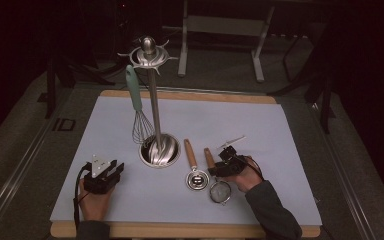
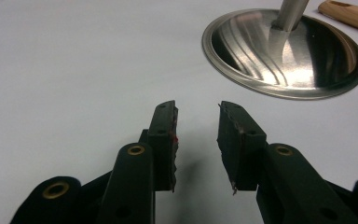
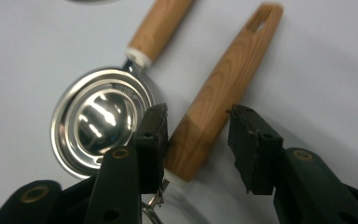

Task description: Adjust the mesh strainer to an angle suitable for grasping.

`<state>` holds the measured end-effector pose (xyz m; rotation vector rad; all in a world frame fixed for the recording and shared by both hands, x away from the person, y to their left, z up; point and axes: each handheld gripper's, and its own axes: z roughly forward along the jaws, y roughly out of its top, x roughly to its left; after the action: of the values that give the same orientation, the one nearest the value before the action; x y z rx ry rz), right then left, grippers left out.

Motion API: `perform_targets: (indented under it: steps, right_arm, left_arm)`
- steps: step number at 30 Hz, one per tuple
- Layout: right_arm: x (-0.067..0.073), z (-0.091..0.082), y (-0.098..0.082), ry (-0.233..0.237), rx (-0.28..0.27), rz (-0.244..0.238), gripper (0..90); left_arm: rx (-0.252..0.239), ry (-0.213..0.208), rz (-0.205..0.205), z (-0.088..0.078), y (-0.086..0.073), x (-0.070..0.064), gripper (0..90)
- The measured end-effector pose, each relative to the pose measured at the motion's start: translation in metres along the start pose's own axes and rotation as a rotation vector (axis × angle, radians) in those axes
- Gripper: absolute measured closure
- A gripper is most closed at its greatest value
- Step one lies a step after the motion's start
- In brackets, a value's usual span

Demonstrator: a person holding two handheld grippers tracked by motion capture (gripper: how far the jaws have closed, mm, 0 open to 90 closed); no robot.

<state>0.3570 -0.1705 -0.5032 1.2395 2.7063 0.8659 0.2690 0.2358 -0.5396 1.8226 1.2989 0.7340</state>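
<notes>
A steel utensil stand (image 1: 159,150) rises from a round base (image 2: 284,51) at the middle of the pale mat. A whisk with a teal handle (image 1: 136,100) hangs from its crown. Right of the base lie a round steel spoon (image 1: 196,177) (image 3: 98,126) and a small strainer (image 1: 219,190), both with wooden handles. My right gripper (image 1: 217,167) (image 3: 199,112) is open, and the strainer's wooden handle (image 3: 223,93) lies on the mat between its jaws, close against the left pad and apart from the right one. My left gripper (image 1: 102,172) (image 2: 196,107) rests open and empty on the mat, left of the base.
The mat (image 1: 260,125) lies on a wooden table whose front edge (image 1: 180,230) runs just before the person's forearms. A white metal frame (image 1: 220,25) stands on the floor behind the table. Dark floor surrounds both sides.
</notes>
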Motion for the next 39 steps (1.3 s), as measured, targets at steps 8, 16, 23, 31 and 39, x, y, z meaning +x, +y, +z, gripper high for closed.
perform_targets:
  steps: [8, 16, 23, 31, 39]
  right_arm:
    - [-0.007, 0.003, -0.002, 0.000, 0.063, 0.039, 56.0]
    - [-0.016, -0.014, 0.006, -0.080, 0.056, -0.004, 71.2]
    - [-0.012, -0.014, 0.001, -0.047, 0.060, -0.017, 69.3]
    - [-0.008, -0.015, 0.003, 0.018, 0.038, -0.003, 65.0]
    - [-0.013, -0.015, 0.000, 0.104, 0.031, 0.047, 63.4]
  left_arm:
    - [0.001, 0.001, 0.001, 0.000, 0.000, 0.000, 67.3]
    - [0.002, 0.002, 0.004, 0.000, 0.000, 0.000, 67.3]
    - [0.004, 0.003, 0.006, 0.000, 0.000, 0.000, 67.3]
    - [0.002, 0.002, 0.003, 0.000, 0.000, 0.000, 67.3]
    - [0.000, 0.004, 0.007, 0.000, 0.000, -0.001, 67.3]
